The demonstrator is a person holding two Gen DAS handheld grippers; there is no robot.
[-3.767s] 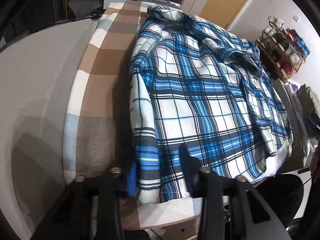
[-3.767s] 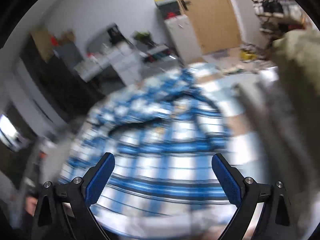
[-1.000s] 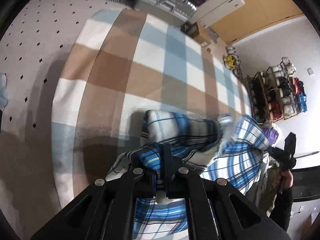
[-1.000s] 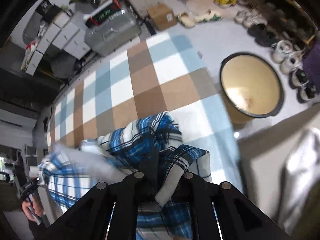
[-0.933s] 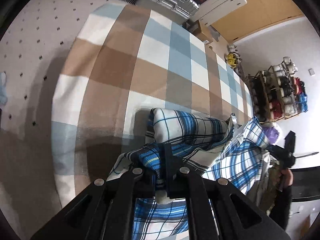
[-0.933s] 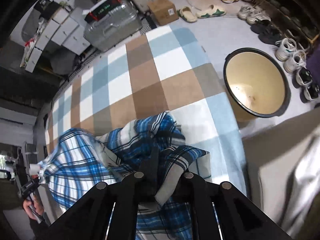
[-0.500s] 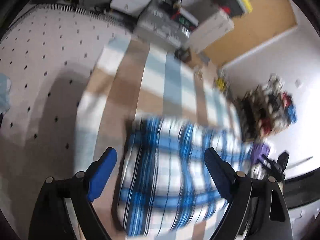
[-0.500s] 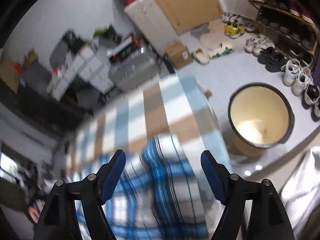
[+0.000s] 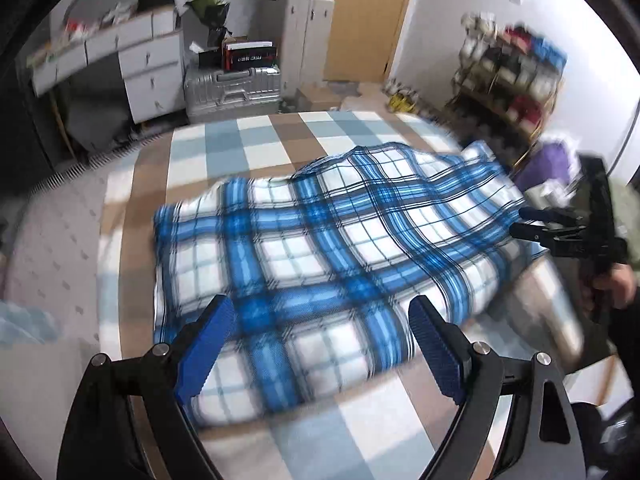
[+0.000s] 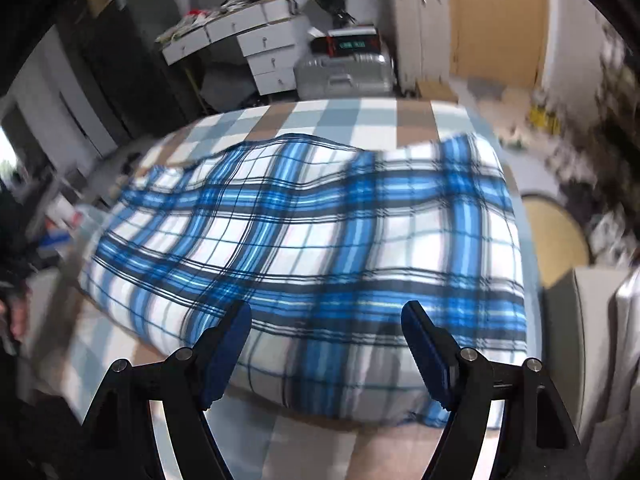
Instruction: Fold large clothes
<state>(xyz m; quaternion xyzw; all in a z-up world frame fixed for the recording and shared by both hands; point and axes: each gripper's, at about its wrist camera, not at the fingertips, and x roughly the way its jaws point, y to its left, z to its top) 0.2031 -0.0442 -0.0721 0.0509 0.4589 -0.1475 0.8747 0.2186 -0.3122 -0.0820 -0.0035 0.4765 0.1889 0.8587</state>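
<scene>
A blue, white and black plaid shirt (image 9: 320, 240) (image 10: 320, 232) lies folded in a broad flat slab on the brown, blue and white checked table cover (image 9: 248, 144) (image 10: 344, 116). My left gripper (image 9: 316, 316) hovers open over the shirt's near edge, nothing between its blue pads (image 9: 204, 344). My right gripper (image 10: 324, 316) also stands open above the shirt's near edge, its pads (image 10: 428, 356) clear of the cloth. In the left wrist view the right gripper (image 9: 560, 232) shows at the shirt's right end, held by a hand (image 9: 612, 288). Both views are motion-blurred.
Beyond the table stand a silver suitcase (image 9: 232, 88) (image 10: 344, 72), white drawers (image 9: 152, 68) (image 10: 268, 56) and a wooden door (image 9: 360, 20). A shoe rack (image 9: 516, 80) fills the right wall. A round tan basin (image 10: 556, 236) sits on the floor by the table's right side.
Both grippers let go of the bunched shirt fabric, opened wide and drew back. The shirt now lies spread and folded flat on the table.
</scene>
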